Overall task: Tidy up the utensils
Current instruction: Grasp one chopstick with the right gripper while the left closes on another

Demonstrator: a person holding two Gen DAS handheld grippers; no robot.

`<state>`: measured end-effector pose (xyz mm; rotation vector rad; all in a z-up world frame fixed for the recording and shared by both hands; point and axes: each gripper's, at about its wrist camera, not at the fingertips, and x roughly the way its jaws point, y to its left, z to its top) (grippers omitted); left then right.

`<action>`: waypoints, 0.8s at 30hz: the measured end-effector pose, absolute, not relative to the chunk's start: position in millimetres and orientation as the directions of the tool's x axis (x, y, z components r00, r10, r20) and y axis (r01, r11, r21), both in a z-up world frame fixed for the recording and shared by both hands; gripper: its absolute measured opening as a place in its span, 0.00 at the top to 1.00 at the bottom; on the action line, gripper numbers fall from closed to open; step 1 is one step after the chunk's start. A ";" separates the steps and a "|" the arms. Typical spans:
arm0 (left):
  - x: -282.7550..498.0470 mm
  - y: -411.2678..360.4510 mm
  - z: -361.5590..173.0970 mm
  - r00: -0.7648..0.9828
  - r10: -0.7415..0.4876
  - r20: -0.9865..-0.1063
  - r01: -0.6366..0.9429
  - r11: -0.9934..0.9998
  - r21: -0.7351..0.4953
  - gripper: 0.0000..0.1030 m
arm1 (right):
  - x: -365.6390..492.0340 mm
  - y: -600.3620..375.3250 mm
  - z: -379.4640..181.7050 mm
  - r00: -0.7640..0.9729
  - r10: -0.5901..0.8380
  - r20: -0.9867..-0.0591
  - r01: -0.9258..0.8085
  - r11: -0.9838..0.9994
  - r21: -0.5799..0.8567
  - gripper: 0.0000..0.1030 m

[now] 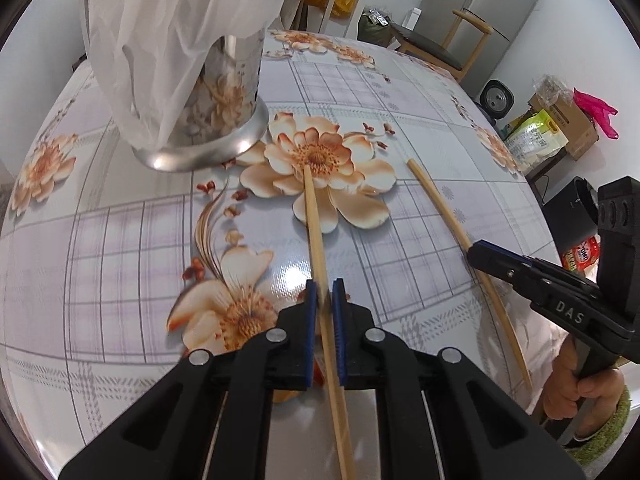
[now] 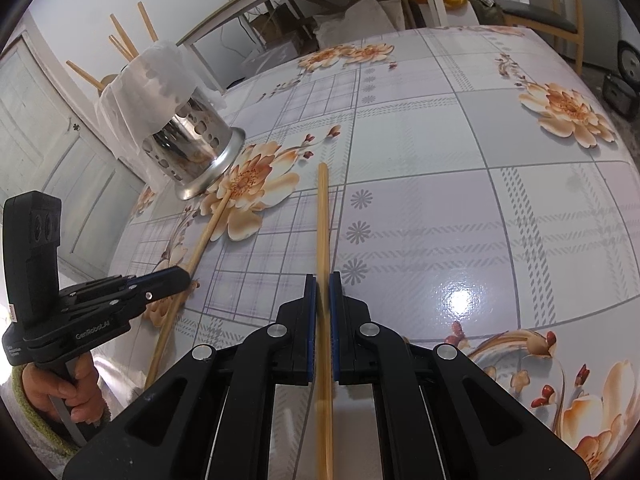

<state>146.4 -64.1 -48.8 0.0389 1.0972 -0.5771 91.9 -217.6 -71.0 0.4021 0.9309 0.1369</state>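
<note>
Left gripper [image 1: 325, 292] clamped on chopstick [image 1: 316, 220]; right gripper [image 2: 323, 284] clamped on second chopstick [image 2: 323, 216]. Both lie on table [image 2: 440, 152], tips toward metal holder [image 2: 188, 148]. Advice: lift clear, tilt upright, drop through bag-lined rim beside standing chopsticks [image 2: 128, 40]; avoid crossing grippers.

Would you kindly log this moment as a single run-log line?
left gripper: shut on chopstick | right gripper: shut on second chopstick | holder: on table, chopsticks inside
</note>
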 end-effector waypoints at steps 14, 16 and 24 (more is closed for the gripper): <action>137.2 -53.7 -52.2 0.185 -0.514 -0.837 0.413 0.814 -0.408 0.90 | 91.4 -218.3 -70.9 0.597 0.293 -0.747 0.056 0.914 0.402 0.96; 135.1 -53.8 -52.2 0.156 -0.533 -0.832 0.410 0.801 -0.437 0.87 | 91.2 -218.3 -70.9 0.597 0.294 -0.747 0.057 0.913 0.405 0.96; 138.4 -67.1 -40.0 0.177 -0.508 -0.843 0.493 0.787 -0.371 0.71 | 90.6 -219.1 -70.2 0.598 0.295 -0.745 0.057 0.912 0.407 0.96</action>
